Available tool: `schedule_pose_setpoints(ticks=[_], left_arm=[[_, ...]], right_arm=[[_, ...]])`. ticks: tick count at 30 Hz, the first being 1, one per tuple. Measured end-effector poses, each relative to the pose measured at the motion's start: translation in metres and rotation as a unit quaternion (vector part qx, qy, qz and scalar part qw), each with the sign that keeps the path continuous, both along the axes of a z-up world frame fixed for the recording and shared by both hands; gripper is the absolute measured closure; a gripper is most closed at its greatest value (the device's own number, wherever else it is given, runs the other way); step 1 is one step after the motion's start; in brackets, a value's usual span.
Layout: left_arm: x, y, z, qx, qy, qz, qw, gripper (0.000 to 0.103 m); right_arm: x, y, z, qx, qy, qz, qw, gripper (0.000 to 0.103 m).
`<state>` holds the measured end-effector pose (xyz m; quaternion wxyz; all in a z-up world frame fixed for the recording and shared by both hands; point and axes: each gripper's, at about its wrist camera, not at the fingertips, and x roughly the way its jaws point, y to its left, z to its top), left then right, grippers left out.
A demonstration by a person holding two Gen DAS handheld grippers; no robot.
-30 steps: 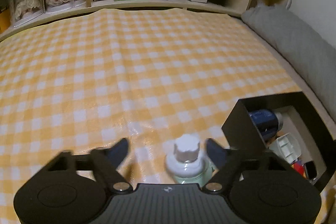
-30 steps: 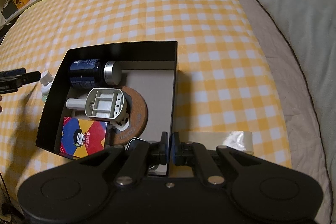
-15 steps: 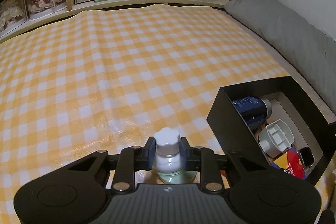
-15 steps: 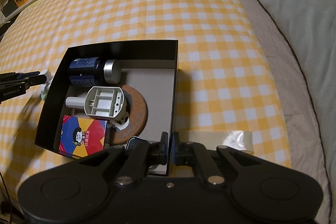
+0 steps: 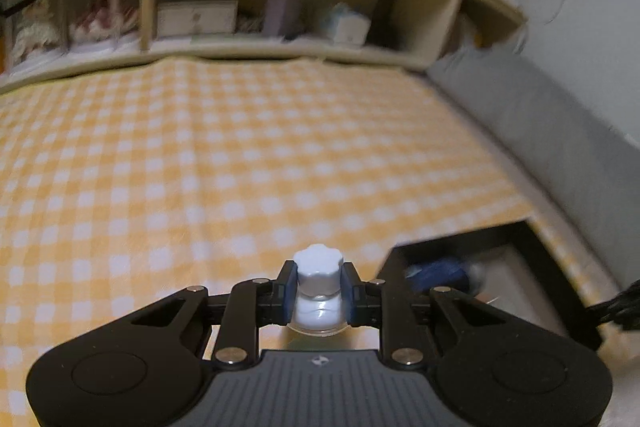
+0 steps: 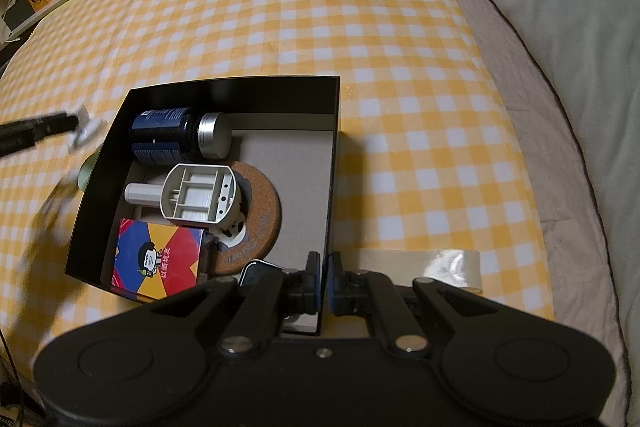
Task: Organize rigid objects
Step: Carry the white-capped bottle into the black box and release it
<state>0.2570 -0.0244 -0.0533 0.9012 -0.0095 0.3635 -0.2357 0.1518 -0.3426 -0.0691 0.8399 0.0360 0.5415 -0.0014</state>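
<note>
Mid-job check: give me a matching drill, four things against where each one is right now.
1 small white-capped bottle
2 dark blue bottle
3 cork ring
4 tape roll

a lying in the black box's far corner
b flat on the box floor
c pinched in the left gripper
d on the checked cloth outside the box

Pairs: 1-c, 2-a, 3-b, 4-d

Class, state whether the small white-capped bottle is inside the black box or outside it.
Outside: the left gripper holds the bottle beside the black box.
</note>
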Motion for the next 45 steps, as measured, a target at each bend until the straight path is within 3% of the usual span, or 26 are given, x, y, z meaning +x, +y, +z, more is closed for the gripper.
schedule_pose_setpoints(ticks=[6, 12, 20, 27, 33, 42, 44, 45], left_arm=[[-0.02, -0.037, 0.024, -0.037, -0.023, -0.064, 0.997, 0.078], [-0.05, -0.087, 0.022, -0.061, -0.021, -0.135, 0.9887, 0.078], [-0.064, -0.123, -0.006, -0.105, 0.027, -0.14, 0.9842, 0.078], [-0.05, -0.145, -0.017, -0.073, 0.022, -0.131, 0.9885, 0.078], [-0.03, -0.174, -0.028, -0.044, 0.038, -0.149, 0.9871, 0.078], [-0.018, -0.2, -0.037, 0.008, 0.007, -0.14, 0.9901, 0.077], [-0.016, -0.2, -0.038, 0.008, 0.015, -0.136, 0.9905, 0.062], [-0.014, -0.199, -0.039, 0.001, 0.027, -0.136, 0.9903, 0.048]], right_arm=[[0.0, 0.0, 0.0, 0.0, 0.0, 0.0, 1.0, 0.099], [0.0, 0.0, 0.0, -0.001, 0.0, 0.0, 1.0, 0.099], [0.0, 0.001, 0.0, -0.001, 0.0, 0.001, 1.0, 0.099], [0.0, 0.001, 0.0, -0.002, 0.0, 0.001, 1.0, 0.099], [0.0, 0.001, 0.0, -0.003, 0.0, 0.001, 1.0, 0.099], [0.0, 0.001, 0.0, -0.001, 0.0, 0.001, 1.0, 0.099], [0.0, 0.001, 0.0, -0.001, 0.0, 0.0, 1.0, 0.099], [0.0, 0.001, 0.0, -0.001, 0.0, 0.0, 1.0, 0.099]])
